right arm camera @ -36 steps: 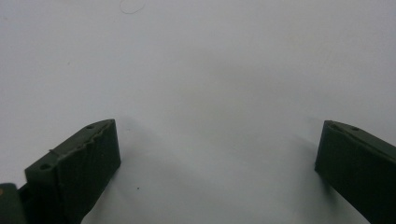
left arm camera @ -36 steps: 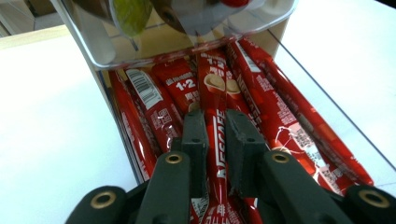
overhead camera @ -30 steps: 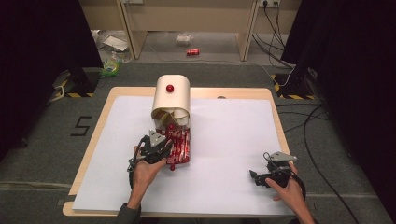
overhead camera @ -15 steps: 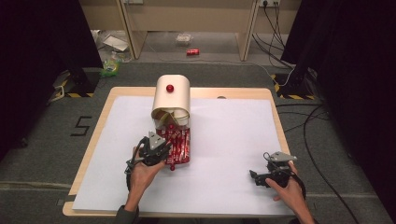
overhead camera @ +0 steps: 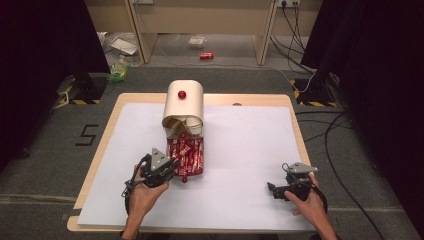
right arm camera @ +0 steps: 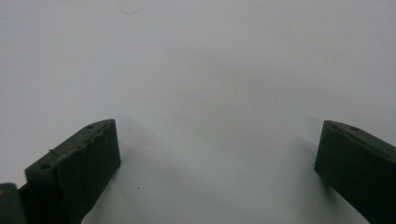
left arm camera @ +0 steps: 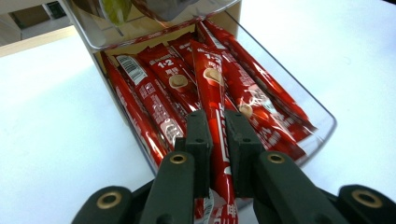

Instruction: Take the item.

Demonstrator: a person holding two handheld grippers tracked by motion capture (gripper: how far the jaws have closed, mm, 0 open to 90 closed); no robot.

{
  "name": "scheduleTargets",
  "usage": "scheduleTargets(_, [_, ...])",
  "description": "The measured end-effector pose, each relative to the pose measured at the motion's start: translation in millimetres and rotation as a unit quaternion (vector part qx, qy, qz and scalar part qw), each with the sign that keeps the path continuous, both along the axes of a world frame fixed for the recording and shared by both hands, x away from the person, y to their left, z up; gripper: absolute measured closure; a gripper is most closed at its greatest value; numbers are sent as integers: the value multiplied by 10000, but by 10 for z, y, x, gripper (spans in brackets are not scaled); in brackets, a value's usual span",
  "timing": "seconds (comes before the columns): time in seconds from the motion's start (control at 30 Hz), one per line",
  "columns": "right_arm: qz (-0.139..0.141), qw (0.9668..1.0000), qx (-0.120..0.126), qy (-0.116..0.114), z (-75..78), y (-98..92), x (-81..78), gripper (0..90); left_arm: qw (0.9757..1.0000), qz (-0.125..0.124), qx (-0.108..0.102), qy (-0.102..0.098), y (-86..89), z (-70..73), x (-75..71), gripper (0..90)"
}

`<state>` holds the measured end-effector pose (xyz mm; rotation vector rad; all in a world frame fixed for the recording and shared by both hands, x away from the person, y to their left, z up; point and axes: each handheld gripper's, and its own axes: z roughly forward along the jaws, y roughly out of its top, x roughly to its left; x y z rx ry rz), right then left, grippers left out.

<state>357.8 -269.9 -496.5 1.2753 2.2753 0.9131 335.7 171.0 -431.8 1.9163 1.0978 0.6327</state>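
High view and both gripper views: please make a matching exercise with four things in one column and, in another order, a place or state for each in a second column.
Things:
1. left tongs
2. right tongs
3. red ball knob
4. clear drawer

States or places:
A. on top of the cream dispenser
B. pulled out, full of red stick packets
C. open, over the white sheet
D. shut on one red stick packet

Pairs: 1-D, 2-C, 3-A, 4-B
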Motion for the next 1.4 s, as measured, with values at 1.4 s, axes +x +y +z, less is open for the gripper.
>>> scheduleTargets(1.4, [-3, 10000, 9, 20, 0, -2, 3, 5, 9914, 1255, -356, -14, 1055, -96, -184, 801])
